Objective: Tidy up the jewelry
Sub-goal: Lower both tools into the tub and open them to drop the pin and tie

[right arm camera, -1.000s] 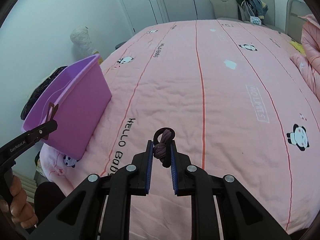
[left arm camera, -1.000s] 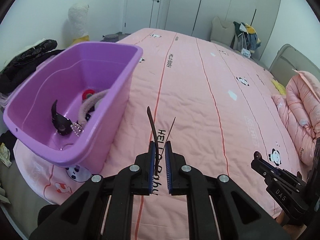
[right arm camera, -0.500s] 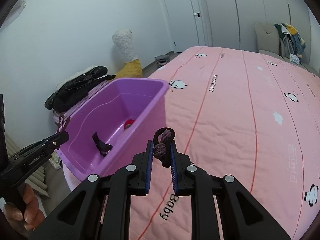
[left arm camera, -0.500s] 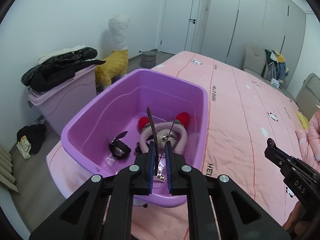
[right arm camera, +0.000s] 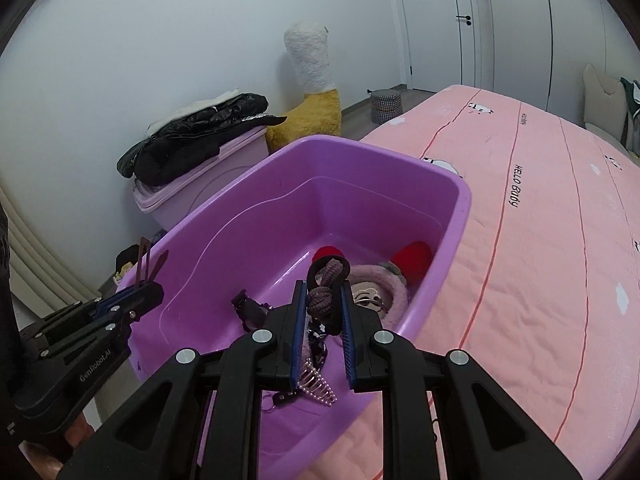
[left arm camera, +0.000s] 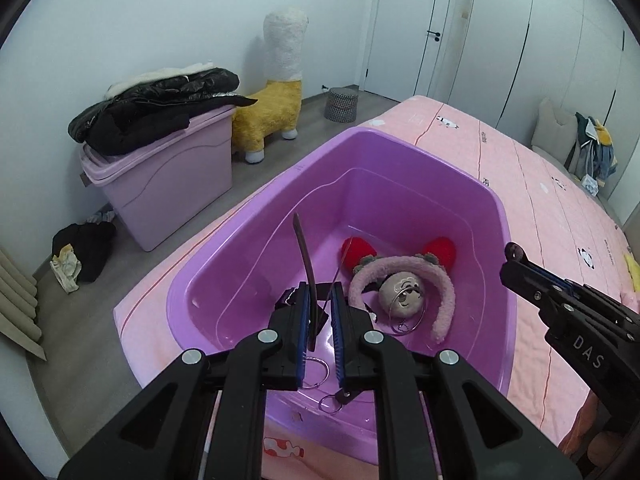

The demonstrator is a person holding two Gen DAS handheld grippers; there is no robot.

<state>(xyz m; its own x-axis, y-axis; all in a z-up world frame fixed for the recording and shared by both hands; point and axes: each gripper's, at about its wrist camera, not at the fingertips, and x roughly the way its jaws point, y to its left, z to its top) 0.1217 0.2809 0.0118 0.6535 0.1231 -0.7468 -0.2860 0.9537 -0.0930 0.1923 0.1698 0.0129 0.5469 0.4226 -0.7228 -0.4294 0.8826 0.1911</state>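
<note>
A purple plastic tub stands on the pink bed. In it lie a pink plush headband with red ears, a black watch, metal rings and a beaded piece. My left gripper is over the tub's near side, shut on a thin brown hair clip. My right gripper is over the tub's right rim, shut on a dark mauve knotted hair tie.
The pink panda bedspread stretches to the right. On the floor to the left are a lilac storage bin with black jackets on top, a yellow-and-white alpaca toy and a small checked stool.
Both grippers have swung left from over the bedspread to above the purple tub and come closer to it. Each keeps hold of its item.
</note>
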